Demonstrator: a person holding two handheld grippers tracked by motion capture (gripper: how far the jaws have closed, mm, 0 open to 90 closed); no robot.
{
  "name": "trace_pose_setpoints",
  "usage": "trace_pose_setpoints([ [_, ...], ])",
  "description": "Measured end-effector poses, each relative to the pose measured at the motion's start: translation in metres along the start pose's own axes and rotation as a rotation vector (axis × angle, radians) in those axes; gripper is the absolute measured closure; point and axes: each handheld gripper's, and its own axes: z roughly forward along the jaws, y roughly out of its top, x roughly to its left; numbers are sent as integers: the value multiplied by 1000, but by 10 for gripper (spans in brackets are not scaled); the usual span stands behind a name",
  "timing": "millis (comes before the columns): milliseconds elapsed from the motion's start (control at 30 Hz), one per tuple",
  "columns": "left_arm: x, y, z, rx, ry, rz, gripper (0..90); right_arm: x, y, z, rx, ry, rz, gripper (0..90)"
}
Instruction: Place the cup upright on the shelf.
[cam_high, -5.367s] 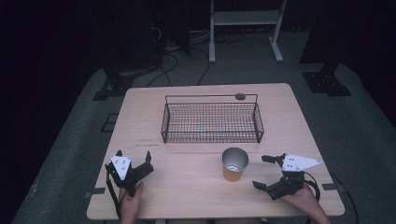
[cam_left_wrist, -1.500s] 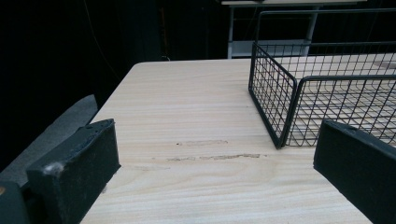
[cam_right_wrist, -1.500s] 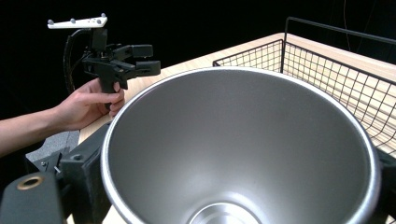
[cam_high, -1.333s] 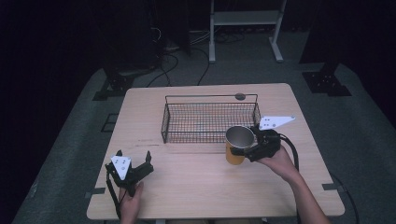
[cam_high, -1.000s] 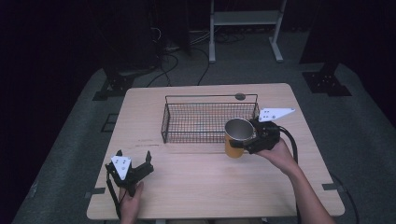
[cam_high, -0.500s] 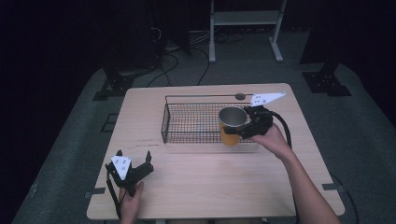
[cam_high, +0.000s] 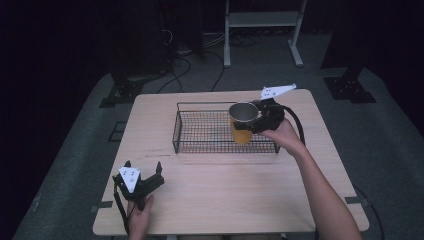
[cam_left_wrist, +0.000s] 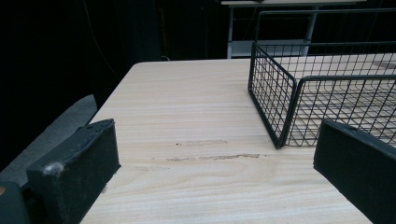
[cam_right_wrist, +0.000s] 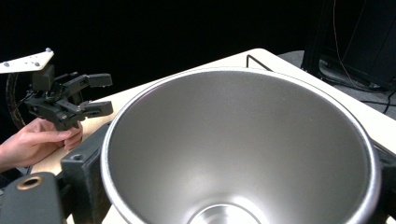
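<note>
High view: the right gripper (cam_high: 261, 120) clamps a yellow metal cup with a steel lining (cam_high: 242, 122), upright, above the right end of the black wire basket (cam_high: 200, 145), which sits toward the desk's far edge. The light wooden desk (cam_high: 225, 200) is otherwise bare. The left gripper (cam_high: 145, 181) rests near the near-left corner, well apart.

Left gripper view: jaws spread, nothing between; the basket's corner lies ahead to the right.

Right gripper view: jaws flank the cup's rim (cam_right_wrist: 243, 144); nothing obstructs a descent.

The right gripper (cam_high: 257, 121) has gone from resting open near the table's right edge to clamping the orange cup (cam_high: 242, 124), lifting it off the table (cam_high: 225, 200) and carrying it over the wire basket (cam_high: 200, 132).
</note>
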Motion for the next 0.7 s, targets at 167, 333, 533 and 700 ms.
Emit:
trace_pose_setpoints([
  [167, 0, 0, 0, 0, 1, 3, 0, -6, 5, 6, 4, 1, -1, 96],
  [333, 0, 0, 0, 0, -1, 0, 0, -13, 12, 12, 7, 6, -2, 96],
  [533, 0, 0, 0, -1, -2, 1, 0, -19, 16, 17, 11, 10, 2, 96],
  [700, 0, 0, 0, 0, -2, -1, 0, -24, 20, 25, 7, 24, -4, 96],
])
